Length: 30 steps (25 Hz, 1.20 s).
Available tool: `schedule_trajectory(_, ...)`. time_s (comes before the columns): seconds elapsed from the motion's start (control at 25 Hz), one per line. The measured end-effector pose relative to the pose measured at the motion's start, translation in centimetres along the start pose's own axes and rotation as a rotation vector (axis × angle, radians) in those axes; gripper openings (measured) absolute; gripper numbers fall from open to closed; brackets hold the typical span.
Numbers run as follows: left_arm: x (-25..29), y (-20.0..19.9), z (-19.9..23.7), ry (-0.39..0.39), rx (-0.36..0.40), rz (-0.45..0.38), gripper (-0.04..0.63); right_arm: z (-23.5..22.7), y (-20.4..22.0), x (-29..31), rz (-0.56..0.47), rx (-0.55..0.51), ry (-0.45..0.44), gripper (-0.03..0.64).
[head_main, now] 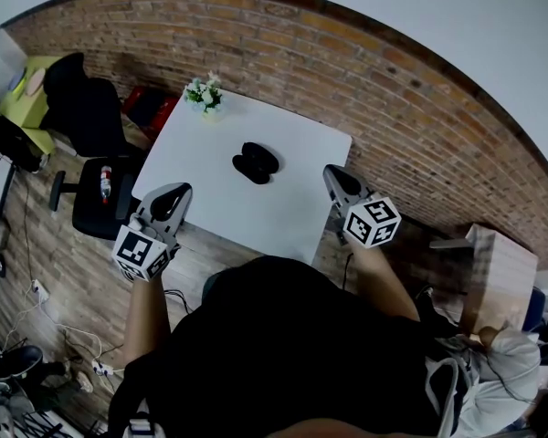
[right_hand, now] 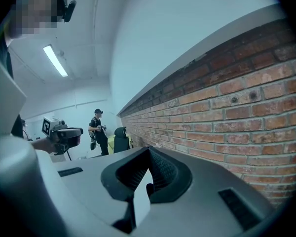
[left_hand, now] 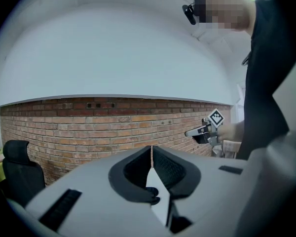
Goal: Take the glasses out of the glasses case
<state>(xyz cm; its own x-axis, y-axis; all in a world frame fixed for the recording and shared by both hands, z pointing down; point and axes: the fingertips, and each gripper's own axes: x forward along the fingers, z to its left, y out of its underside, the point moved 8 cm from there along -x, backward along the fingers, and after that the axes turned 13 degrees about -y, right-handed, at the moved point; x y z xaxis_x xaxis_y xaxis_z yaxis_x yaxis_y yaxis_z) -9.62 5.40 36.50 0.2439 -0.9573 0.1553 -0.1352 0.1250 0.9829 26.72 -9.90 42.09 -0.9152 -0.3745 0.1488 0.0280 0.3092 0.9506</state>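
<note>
A black glasses case [head_main: 256, 162] lies closed near the middle of the white table [head_main: 292, 213] in the head view. My left gripper [head_main: 169, 203] hangs over the table's near left corner and my right gripper [head_main: 340, 185] over its near right edge, both well short of the case. In the left gripper view the left gripper [left_hand: 151, 149] has its jaws meeting at the tips with nothing held, and the right gripper [left_hand: 207, 131] shows beyond. The right gripper [right_hand: 148, 151] likewise stands shut and empty in its own view.
A small pot of white flowers [head_main: 204, 94] stands at the table's far left corner. A brick wall [head_main: 393, 108] runs behind the table. Black office chairs [head_main: 96, 117] stand at the left, a wooden box [head_main: 502, 263] at the right, and a person [right_hand: 97, 130] far off.
</note>
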Motion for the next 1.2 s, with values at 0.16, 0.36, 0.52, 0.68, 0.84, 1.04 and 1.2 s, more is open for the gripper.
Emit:
schedule_trajectory(0.16,-0.5,0.1,-0.7,-0.004,0.008,0.01,0.021,0.0,0.2,-0.2,-0.004,0.006,-0.017,0.015)
schedule_trajectory(0.36,-1.2,0.0,-1.0,-0.01,0.015,0.031,0.021,0.3,0.1,-0.6,-0.023,0.009,-0.024,0.015)
schedule_trajectory(0.52,-1.3,-0.4,-1.3,0.001,0.029,0.029,0.021,0.7,0.0,-0.8,-0.027,0.001,-0.027,0.015)
schedule_trajectory(0.68,-1.0,-0.5,-1.2,0.01,0.034,0.02,0.021,0.9,-0.1,-0.8,-0.031,-0.001,-0.024,0.015)
schedule_trajectory(0.84,-0.4,-0.3,-1.2,0.024,0.031,0.015,0.021,0.7,-0.2,-0.9,-0.029,-0.006,-0.013,0.015)
schedule_trajectory(1.04,0.7,0.2,-0.3,0.037,0.025,0.018,0.021,0.1,-0.2,-0.3,-0.02,0.0,-0.004,0.015)
schedule_trajectory(1.2,1.7,0.2,0.7,0.05,0.018,0.016,0.021,-0.3,0.0,0.7,-0.005,0.015,-0.001,0.015)
